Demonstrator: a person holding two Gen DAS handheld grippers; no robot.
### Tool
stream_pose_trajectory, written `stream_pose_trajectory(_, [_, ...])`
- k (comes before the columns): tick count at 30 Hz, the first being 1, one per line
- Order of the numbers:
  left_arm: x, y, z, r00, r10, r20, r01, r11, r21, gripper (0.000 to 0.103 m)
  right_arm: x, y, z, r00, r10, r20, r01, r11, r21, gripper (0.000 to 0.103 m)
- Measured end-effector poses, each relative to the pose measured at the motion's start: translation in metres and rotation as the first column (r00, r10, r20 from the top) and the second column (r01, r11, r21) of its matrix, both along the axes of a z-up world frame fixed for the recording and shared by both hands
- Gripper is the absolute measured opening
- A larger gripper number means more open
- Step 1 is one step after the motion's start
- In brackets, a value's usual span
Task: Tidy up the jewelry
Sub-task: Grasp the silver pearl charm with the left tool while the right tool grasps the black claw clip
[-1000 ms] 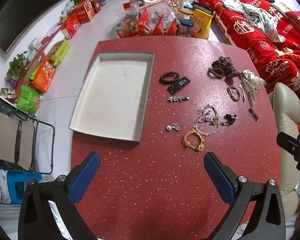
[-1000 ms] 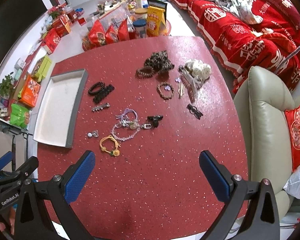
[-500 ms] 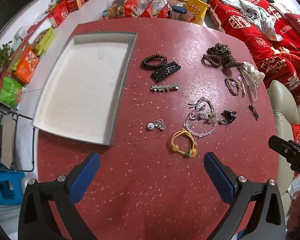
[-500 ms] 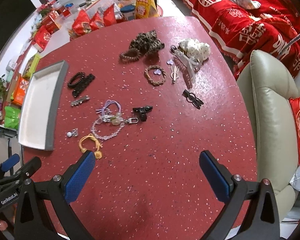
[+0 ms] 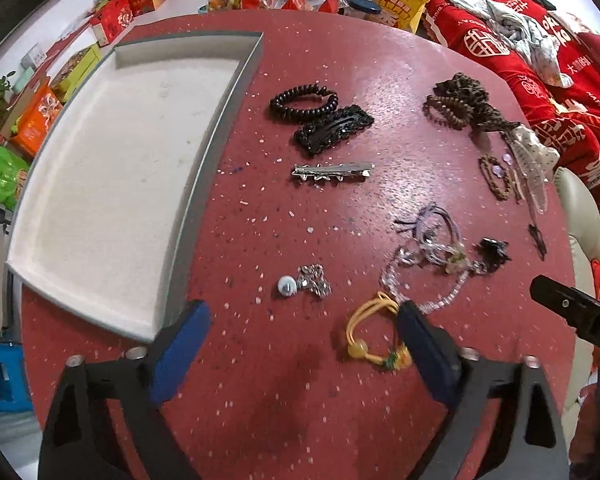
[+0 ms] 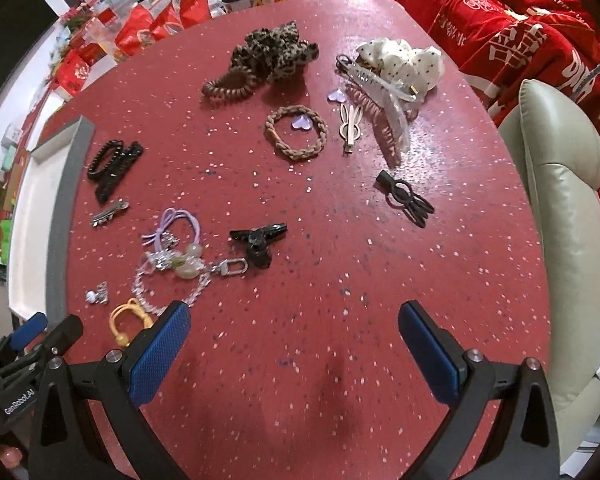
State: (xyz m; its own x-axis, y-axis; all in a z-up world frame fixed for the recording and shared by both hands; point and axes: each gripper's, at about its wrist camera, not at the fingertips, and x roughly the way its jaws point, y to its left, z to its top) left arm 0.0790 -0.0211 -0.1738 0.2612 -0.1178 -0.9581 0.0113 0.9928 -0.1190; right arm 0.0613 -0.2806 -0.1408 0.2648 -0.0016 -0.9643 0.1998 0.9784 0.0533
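Hair ties, clips and bracelets lie loose on the red table. My left gripper points down low over its near edge. Its jaws are closing and no pad presses on anything. A yellow hair tie lies by the right finger, and a small silver pearl charm sits just beyond. The white tray with a grey rim lies empty to the left. My right gripper stands open over bare table, with a clear bead bracelet and a black bow clip ahead.
Farther back lie a black coil tie, a silver clip, a braided brown tie, a leopard scrunchie, a white dotted scrunchie and a black claw clip. A cream chair stands right of the table.
Both grippers have sunk toward the table and moved forward, so the jewelry looks larger and nearer. The left fingers have drawn closer together. The right fingers stand as wide as before.
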Motion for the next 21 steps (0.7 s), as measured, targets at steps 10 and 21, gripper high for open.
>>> stream_pose_trajectory(10, [0.014,-0.001,-0.032,1.0,0.01,0.01,-0.01,0.999,0.037,0.088,0.027,-0.001,-0.033,1.0,-0.01,0.006,0.01,1.0,0.009,0.103])
stream_pose_trajectory(21, [0.018,-0.008,-0.037,0.998,-0.024,0.065,0.018,0.996,0.091,0.08,0.052,0.014,-0.048,1.0,0.015,0.014,-0.015,0.999,-0.03,0.081])
